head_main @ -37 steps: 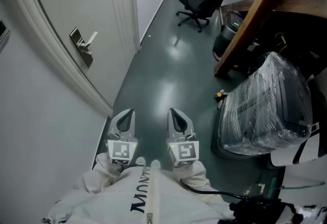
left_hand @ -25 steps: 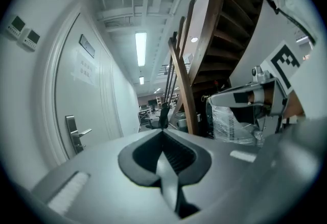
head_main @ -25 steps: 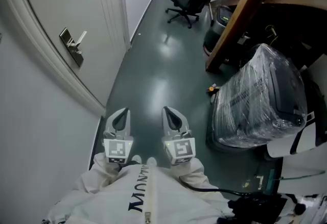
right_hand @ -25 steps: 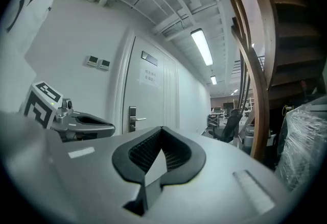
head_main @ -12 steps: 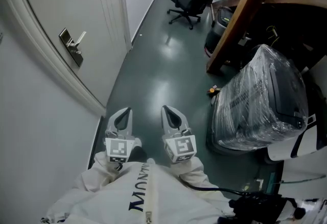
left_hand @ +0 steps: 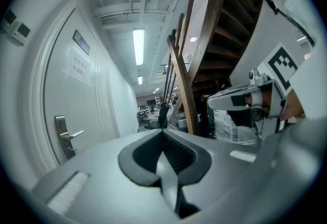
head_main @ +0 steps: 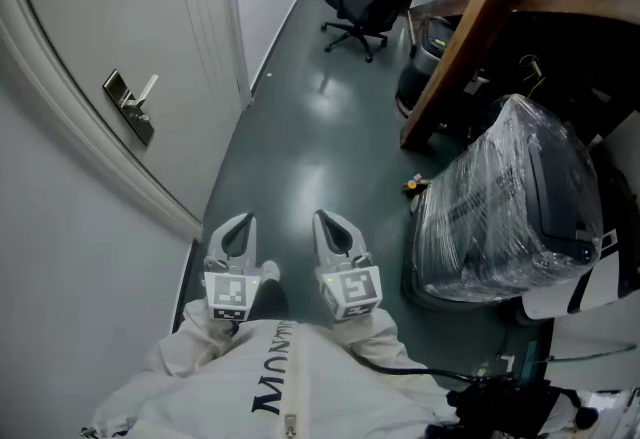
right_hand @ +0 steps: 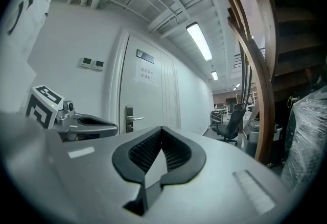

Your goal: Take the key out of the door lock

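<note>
The white door [head_main: 120, 17] stands at the left, with a metal lock plate and lever handle [head_main: 128, 105]. The key is too small to make out there. Both grippers hang low in front of my body over the dark floor, well short of the door. My left gripper [head_main: 238, 227] is shut with nothing in it, and my right gripper [head_main: 330, 224] beside it is shut and empty too. In the left gripper view the handle [left_hand: 66, 136] shows far off at the left. It also appears in the right gripper view [right_hand: 132, 118], beyond the left gripper [right_hand: 87, 123].
A plastic-wrapped bulky object [head_main: 510, 197] sits on the floor at the right, under a slanting wooden stair beam [head_main: 470, 27]. A black office chair [head_main: 365, 12] stands further down the corridor. A small orange item [head_main: 410, 186] lies on the floor.
The head view has shifted, so the door handle sits further left in the frame. Both grippers stay shut and side by side, nearly unmoved.
</note>
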Tool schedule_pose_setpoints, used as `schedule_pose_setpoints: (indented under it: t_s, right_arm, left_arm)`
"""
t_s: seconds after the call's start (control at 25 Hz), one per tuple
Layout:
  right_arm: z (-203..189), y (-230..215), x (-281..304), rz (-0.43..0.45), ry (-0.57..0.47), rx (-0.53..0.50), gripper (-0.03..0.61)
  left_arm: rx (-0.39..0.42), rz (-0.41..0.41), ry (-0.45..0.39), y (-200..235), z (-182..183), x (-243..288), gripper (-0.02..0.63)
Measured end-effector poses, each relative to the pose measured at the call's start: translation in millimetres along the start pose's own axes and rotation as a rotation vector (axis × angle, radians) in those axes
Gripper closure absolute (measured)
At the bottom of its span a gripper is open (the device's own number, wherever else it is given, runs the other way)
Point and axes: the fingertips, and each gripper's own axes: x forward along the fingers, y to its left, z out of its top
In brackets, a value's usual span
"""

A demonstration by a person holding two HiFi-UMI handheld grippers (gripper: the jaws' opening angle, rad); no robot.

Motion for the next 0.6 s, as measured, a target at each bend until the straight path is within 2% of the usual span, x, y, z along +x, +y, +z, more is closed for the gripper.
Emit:
schedule_pose_setpoints:
  t_s: [0.28, 0.6]
  right_arm:
    - [-3, -17, 54, -0.011, 0.023, 0.011, 0.577]
    - [-2, -35, 151, 0.012, 0.052, 0.038, 0.577]
  left_arm:
    - [-0.008, -0.019, 0.012, 30, -6, 50, 0.614]
    - [0.0, -0.028, 0.037, 90, -11, 124, 0.614]
